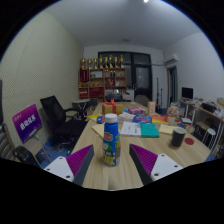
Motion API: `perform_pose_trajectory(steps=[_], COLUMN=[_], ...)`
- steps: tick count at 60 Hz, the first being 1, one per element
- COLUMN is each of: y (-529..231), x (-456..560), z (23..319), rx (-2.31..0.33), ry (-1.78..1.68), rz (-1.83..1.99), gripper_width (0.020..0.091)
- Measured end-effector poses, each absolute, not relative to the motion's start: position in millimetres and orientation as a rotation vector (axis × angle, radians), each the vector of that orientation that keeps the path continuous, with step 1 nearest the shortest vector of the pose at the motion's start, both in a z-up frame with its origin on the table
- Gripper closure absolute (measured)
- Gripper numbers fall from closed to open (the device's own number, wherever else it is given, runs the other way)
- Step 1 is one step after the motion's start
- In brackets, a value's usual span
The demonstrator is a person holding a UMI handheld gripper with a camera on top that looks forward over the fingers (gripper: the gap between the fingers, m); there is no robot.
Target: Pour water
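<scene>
on the far left a purple sign (26,123) leans near a black office chair (60,112), both off to the side of my wooden bench (120,172). my hand-held gripper (111,163) points along the bench with its fingers spread wide, the left pad (80,163) and the right pad (143,161) each clear of anything. between them, just ahead of the fingertips, stands a blue-labelled bottle (111,139) with a white cap, upright on the bench and resting on its own, with a gap to either finger. behind it lies a clutter of papers and books (140,127), among them a teal one, though i can't quite make out the smaller things there. further right, beyond the right finger, a dark cup (178,136) stands on the bench, well apart from the bottle. at the back of the room a shelf (104,77) holds a row of what look like trophies, and a dark doorway (142,78) sits to its right.
</scene>
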State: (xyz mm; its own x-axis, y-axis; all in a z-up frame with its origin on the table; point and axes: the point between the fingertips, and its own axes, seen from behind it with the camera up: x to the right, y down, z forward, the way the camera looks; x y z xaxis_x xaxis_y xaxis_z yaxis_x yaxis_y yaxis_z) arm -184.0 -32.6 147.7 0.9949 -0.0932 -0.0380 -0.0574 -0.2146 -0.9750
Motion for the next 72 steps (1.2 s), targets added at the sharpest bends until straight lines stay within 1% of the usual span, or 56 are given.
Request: perform_pose_trajectory(steps=[7,15,20,21,24,25,32,36,38,42,45,46,47,48,49,51,56,60,61,62,63,64,65,68,69,70,71,72], y=[41,104,126,130,140,142,146,151,153,155,158,159,160,161,156,161,166,170,168,173,172,167,171,169,162,166,162,160], x=[-187,-179,-167,-168,-179,-180,-173,-176,-176,-176,-176,-177,-177,-179,-186,-179,-149,-116,-103,-85,-73,-66,-48,-13,-8,6,-1,14], z=[115,94,87,83,65,72,75,76,75,72,69,69,71,74,78,92,148,192,201,200,207,221,216,223,232,223,235,230], rx=[-1.784,-1.767,-1.757,-1.761,-1.786,-1.751,-1.700,-1.703,-1.709,-1.751,-1.794,-1.810,-1.823,-1.834,-1.839,-1.830,-1.774,-1.698,-1.678,-1.646,-1.622,-1.603,-1.567,-1.473,-1.445,-1.405,-1.363,-1.326], ry=[0.086,0.057,0.044,0.037,0.011,0.005,-0.004,-0.029,-0.032,-0.032,-0.040,-0.036,-0.029,-0.022,-0.005,0.022,0.175,0.385,0.440,0.488,0.549,0.620,0.665,0.842,0.912,0.954,1.036,1.060], rz=[-0.062,-0.099,-0.100,-0.093,-0.075,-0.070,-0.038,-0.040,-0.032,0.003,0.027,0.044,0.069,0.101,0.131,0.201,0.346,0.513,0.570,0.633,0.690,0.740,0.806,0.977,1.034,1.113,1.161,1.243], gripper_width=[0.0273,0.0270,0.0276,0.0285,0.0440,0.0481,0.0512,0.0515,0.0534,0.0550,0.0586,0.0587,0.0579,0.0600,0.0599,0.0597,0.0598,0.0598,0.0599,0.0598,0.0598,0.0599,0.0599,0.0599,0.0603,0.0602,0.0602,0.0600])
